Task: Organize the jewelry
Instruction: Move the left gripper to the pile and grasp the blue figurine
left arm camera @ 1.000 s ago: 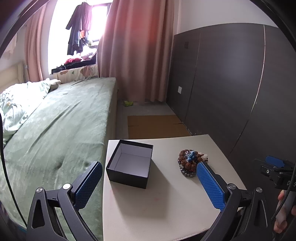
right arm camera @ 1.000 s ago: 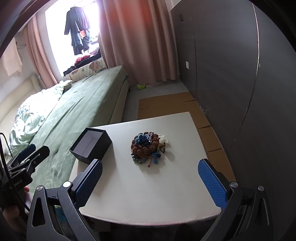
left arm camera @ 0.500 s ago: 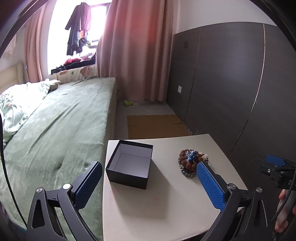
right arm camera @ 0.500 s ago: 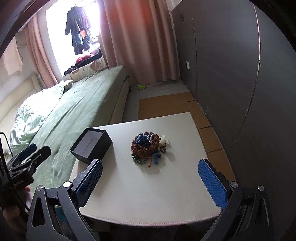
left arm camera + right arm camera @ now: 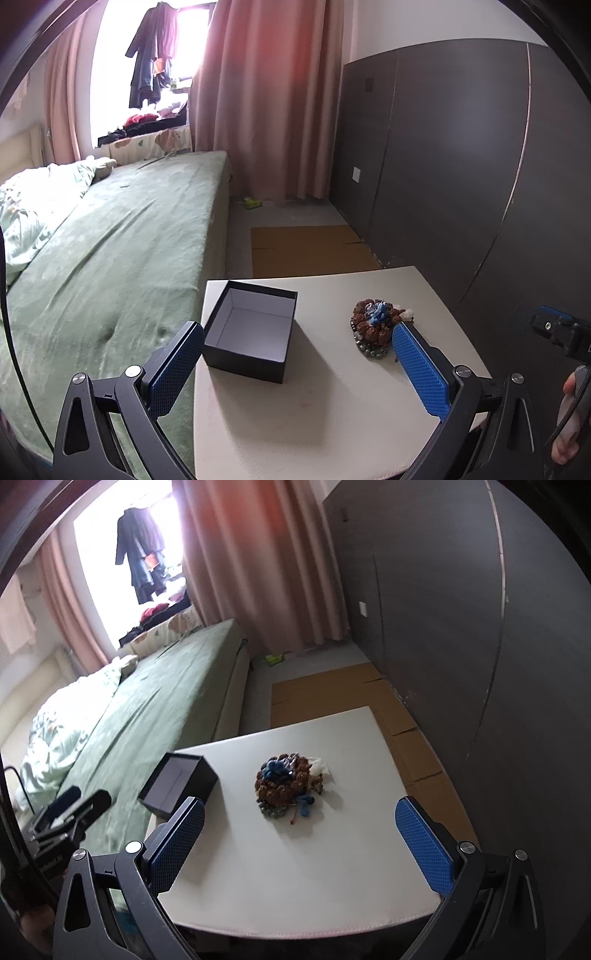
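- Sitting lidless on the left part of the bench [image 5: 332,424], the dark box [image 5: 251,332] turns its pale inside upward, which reads as the place meant to take the jewelry.
- The jewelry [image 5: 286,784] lies in one tangled heap near the middle of the bench, apart from the box: brown beads, blue beads on top, something white at its far edge. None of it is in the box yet, so the sorting looks unstarted.
- The right gripper [image 5: 299,849] hangs above the near edge of the bench, tilted, with the heap framed between its blue fingers [image 5: 424,849], spread wide and empty; likely lined up to reach in.
- The left gripper [image 5: 295,373] is held low and level at the near edge, fingers wide apart and empty, the box just ahead of its left finger.
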